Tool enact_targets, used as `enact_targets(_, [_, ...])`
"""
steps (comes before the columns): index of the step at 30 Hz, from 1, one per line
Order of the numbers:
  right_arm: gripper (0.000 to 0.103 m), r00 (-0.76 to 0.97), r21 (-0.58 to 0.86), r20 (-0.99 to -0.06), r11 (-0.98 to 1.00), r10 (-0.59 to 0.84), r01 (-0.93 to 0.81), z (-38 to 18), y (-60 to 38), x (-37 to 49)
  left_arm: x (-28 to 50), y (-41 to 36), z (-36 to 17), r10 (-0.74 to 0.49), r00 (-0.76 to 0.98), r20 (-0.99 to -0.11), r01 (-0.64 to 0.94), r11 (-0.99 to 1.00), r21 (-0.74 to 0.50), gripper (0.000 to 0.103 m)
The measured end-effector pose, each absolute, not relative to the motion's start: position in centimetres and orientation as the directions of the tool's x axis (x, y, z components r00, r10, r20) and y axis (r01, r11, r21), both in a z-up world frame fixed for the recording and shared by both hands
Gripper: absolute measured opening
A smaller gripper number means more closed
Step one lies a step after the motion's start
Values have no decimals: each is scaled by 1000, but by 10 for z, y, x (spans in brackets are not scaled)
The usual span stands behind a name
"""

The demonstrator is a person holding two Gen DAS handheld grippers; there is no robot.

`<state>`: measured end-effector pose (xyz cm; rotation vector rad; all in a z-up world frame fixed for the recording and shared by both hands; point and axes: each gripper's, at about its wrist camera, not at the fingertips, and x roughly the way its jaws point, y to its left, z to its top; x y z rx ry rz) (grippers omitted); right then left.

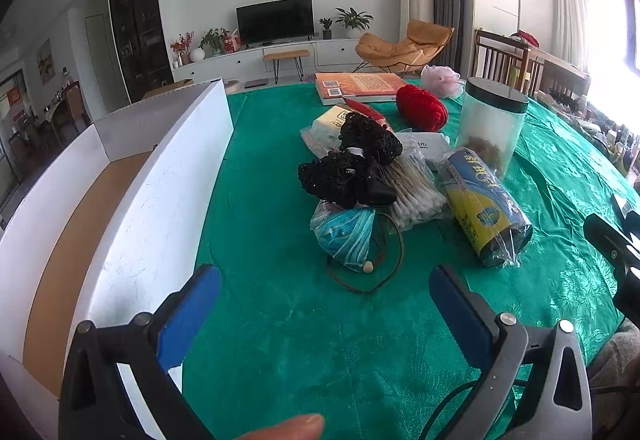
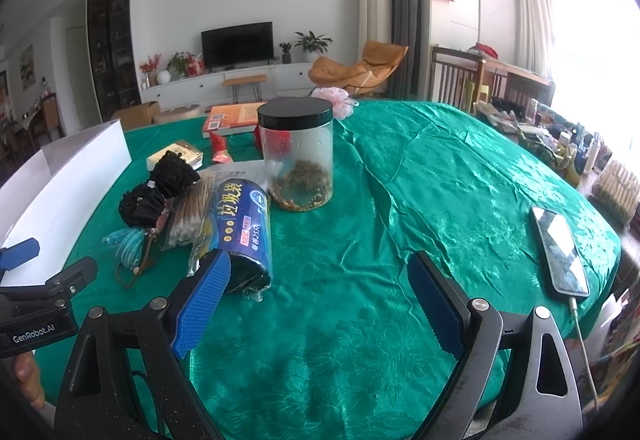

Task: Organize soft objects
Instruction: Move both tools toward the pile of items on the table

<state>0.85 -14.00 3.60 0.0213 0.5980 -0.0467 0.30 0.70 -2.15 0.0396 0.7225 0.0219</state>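
Note:
On the green tablecloth (image 1: 280, 320) lies a pile: a black knitted item (image 1: 352, 163) (image 2: 160, 187), a bagged blue yarn skein (image 1: 346, 236) (image 2: 128, 246), a red yarn ball (image 1: 422, 107), a pink mesh puff (image 1: 442, 79) (image 2: 338, 99), and a pack of cotton swabs (image 1: 416, 187) (image 2: 188, 211). My left gripper (image 1: 324, 304) hovers open in front of the blue skein, holding nothing. My right gripper (image 2: 320, 300) is open too, its left pad just in front of a roll of bin bags (image 2: 240, 228) (image 1: 484, 211).
A white open box (image 1: 160, 199) (image 2: 60, 175) stands at the left. A clear jar with a black lid (image 2: 298, 155) (image 1: 490, 123), a book (image 1: 356, 85) and a phone (image 2: 560, 252) on a cable rest on the table. The table edge is at the right.

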Motion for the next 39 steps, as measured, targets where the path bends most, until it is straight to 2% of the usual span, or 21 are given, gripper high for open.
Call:
enact_targets(16, [92, 810, 67, -586, 995, -18, 70, 32, -154, 12, 11, 11, -44, 51, 695, -717, -16, 998, 55, 103])
enact_targets(39, [92, 782, 49, -623, 996, -29, 76, 25, -152, 19, 30, 6, -82, 27, 567, -823, 24, 998, 50, 103])
